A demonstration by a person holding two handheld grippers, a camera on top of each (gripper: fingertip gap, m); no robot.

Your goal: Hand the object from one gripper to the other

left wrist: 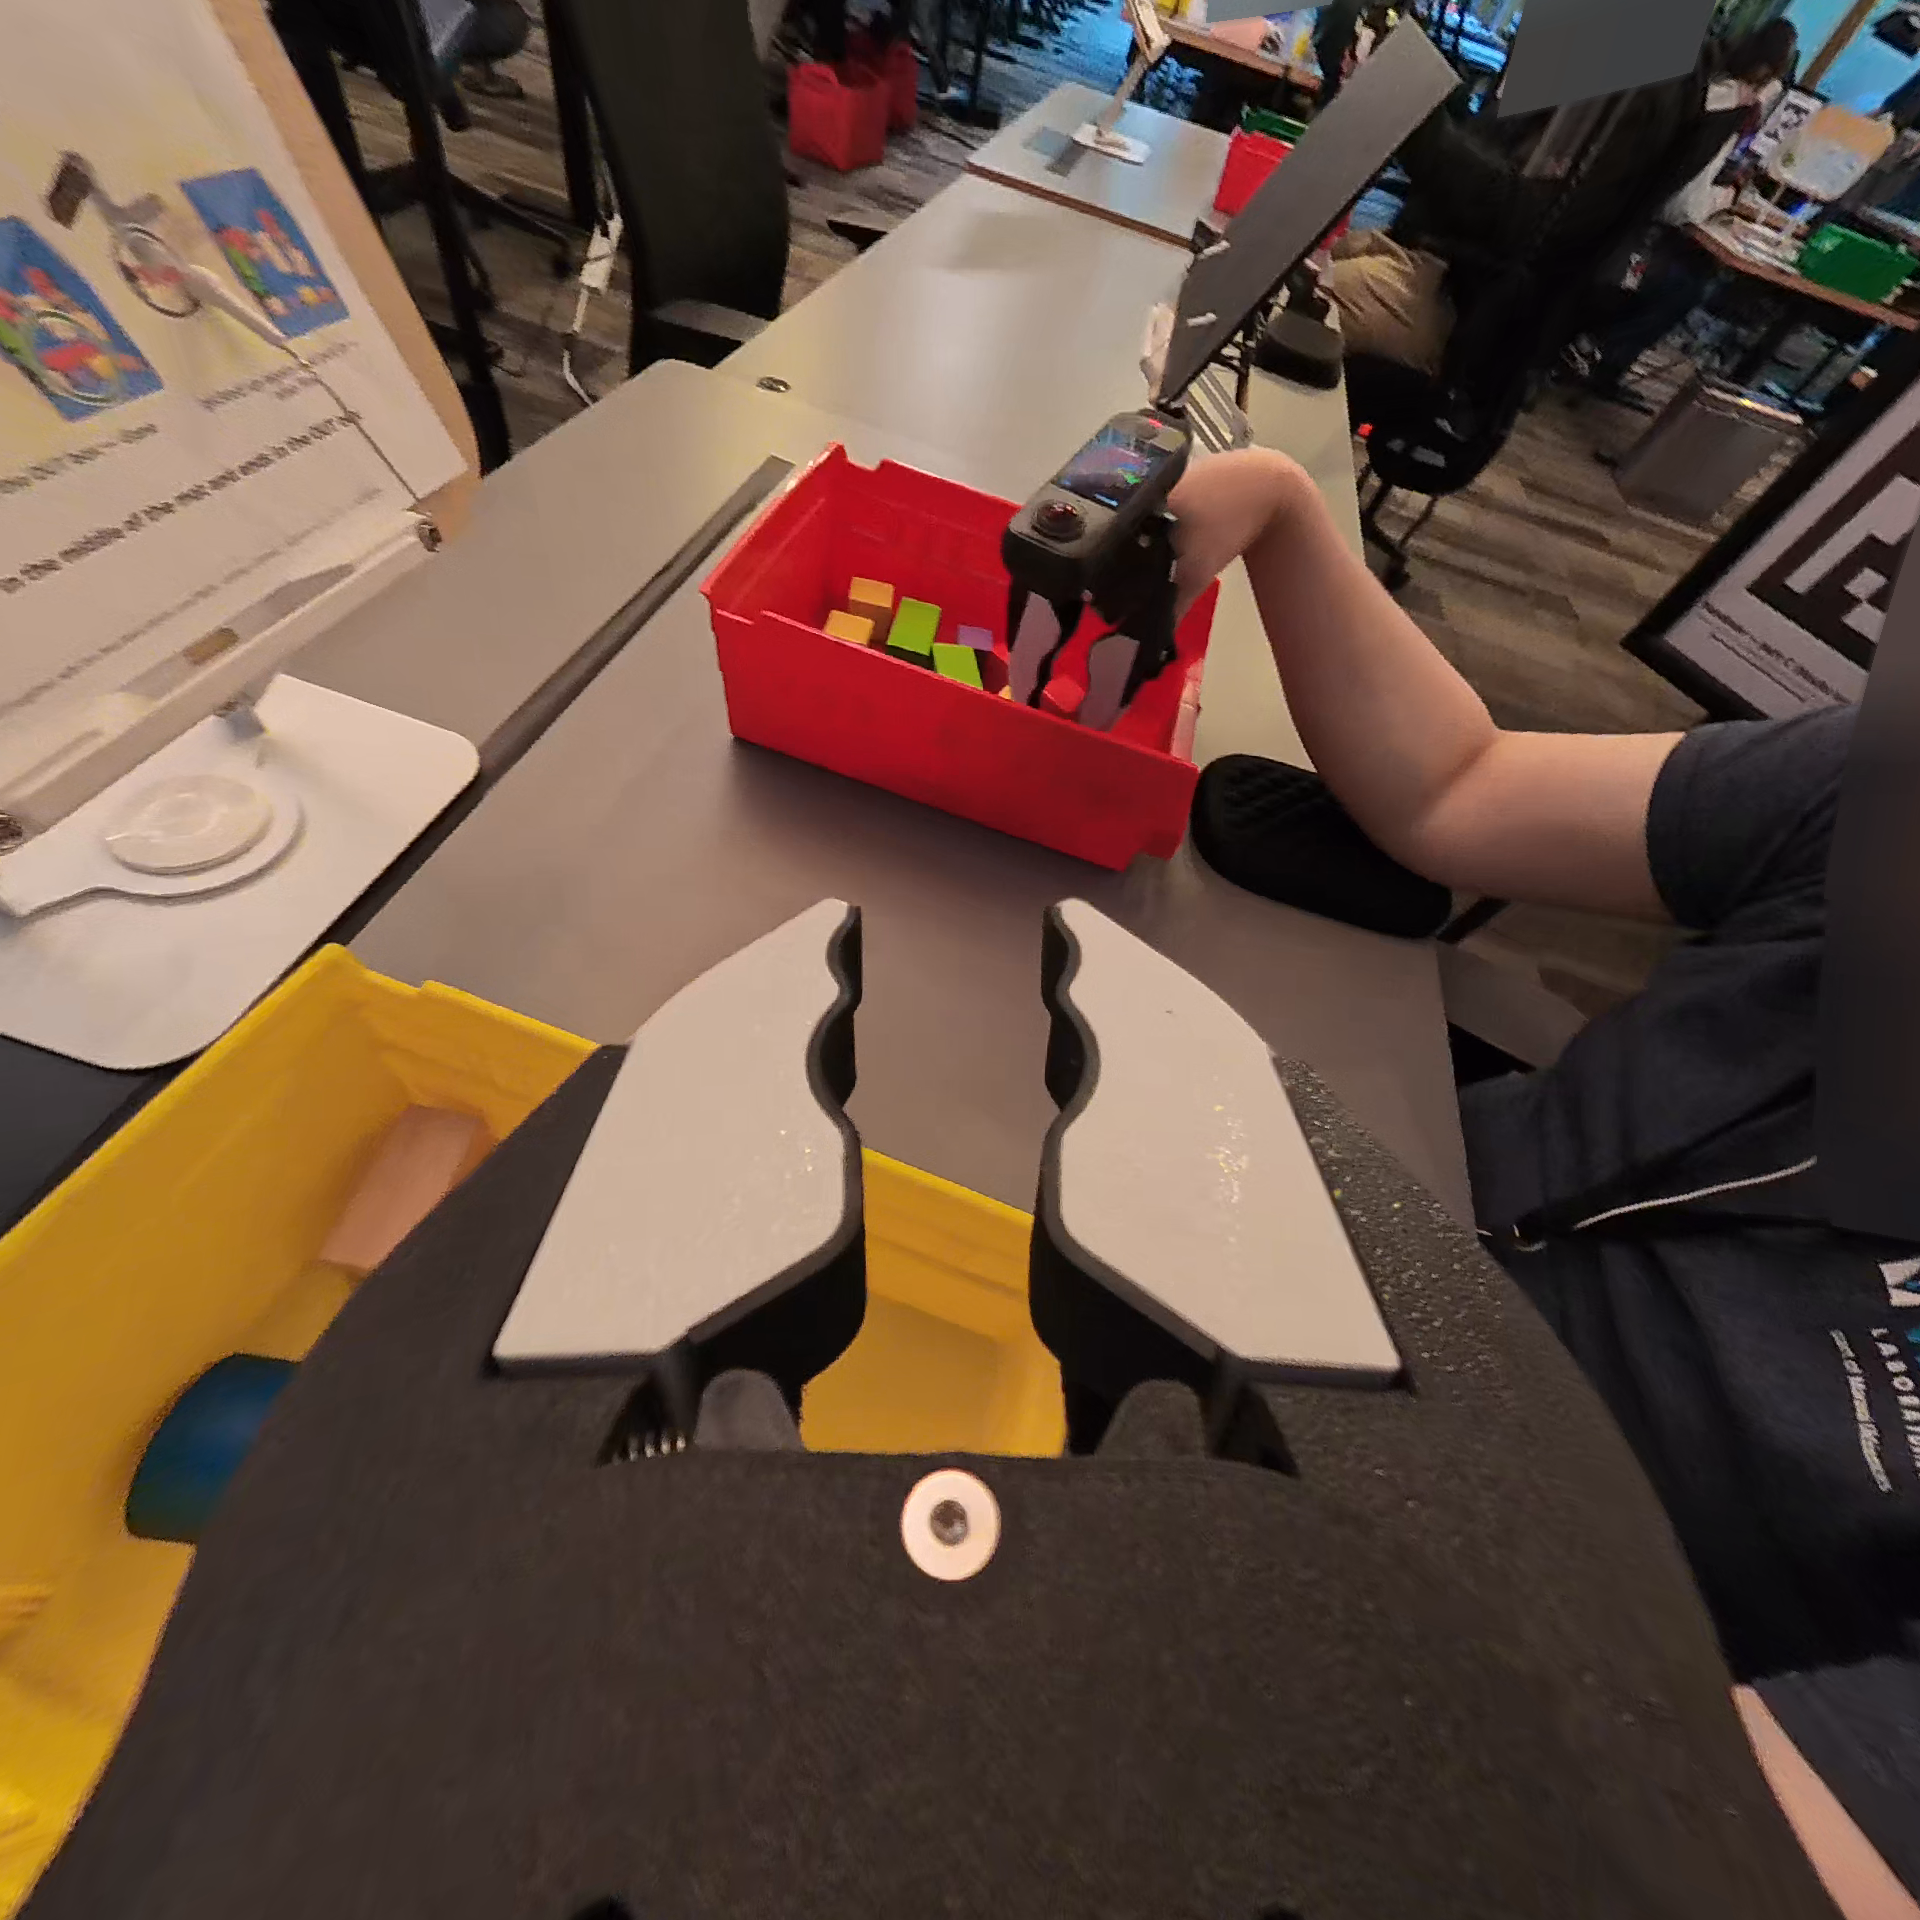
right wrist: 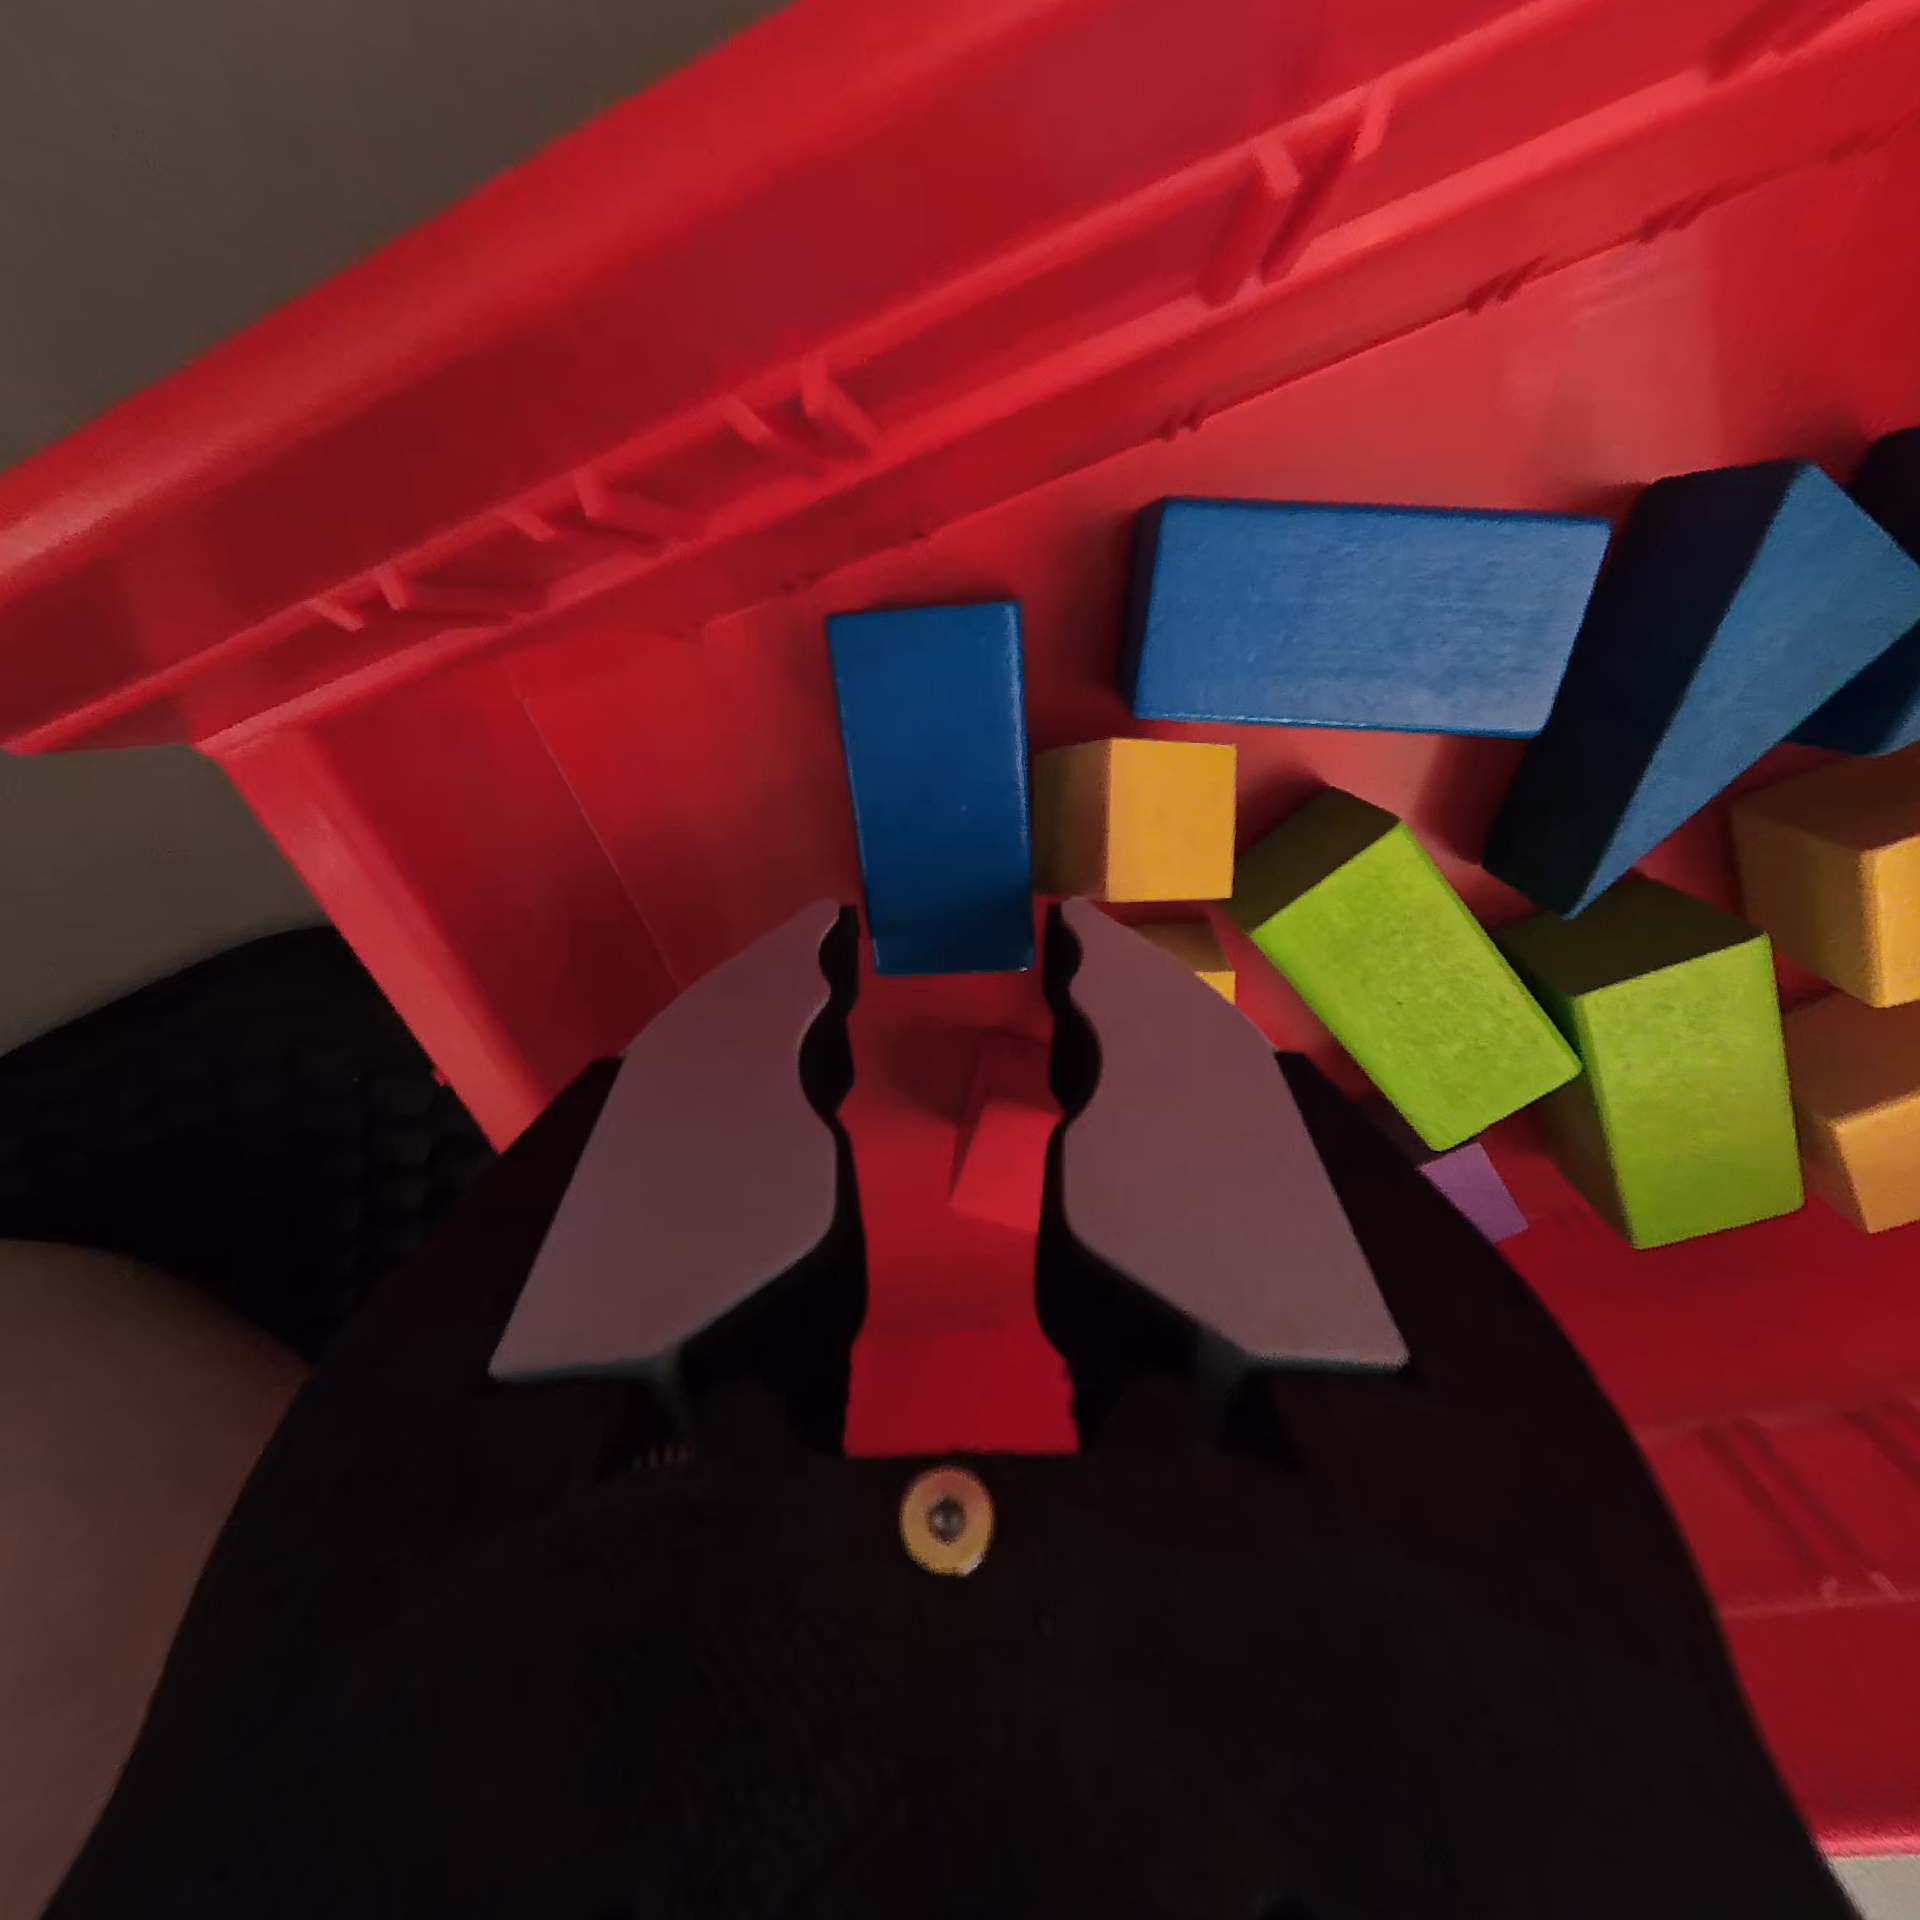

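Between the parted fingers of the right gripper (right wrist: 948, 925), down inside the red bin (right wrist: 644, 343): a small red block (right wrist: 1000, 1174), not yet clamped, blue block (right wrist: 935, 779) just ahead, green and orange blocks off to its right. Pick-up stage, apparently; next move probably closing squarely on the red block, then lifting clear. Over the yellow bin (left wrist: 156, 1226): left gripper (left wrist: 951, 914), jaws spread, empty, waiting. Beyond: dark grey table (left wrist: 644, 831), sign stand at left, busy office behind.
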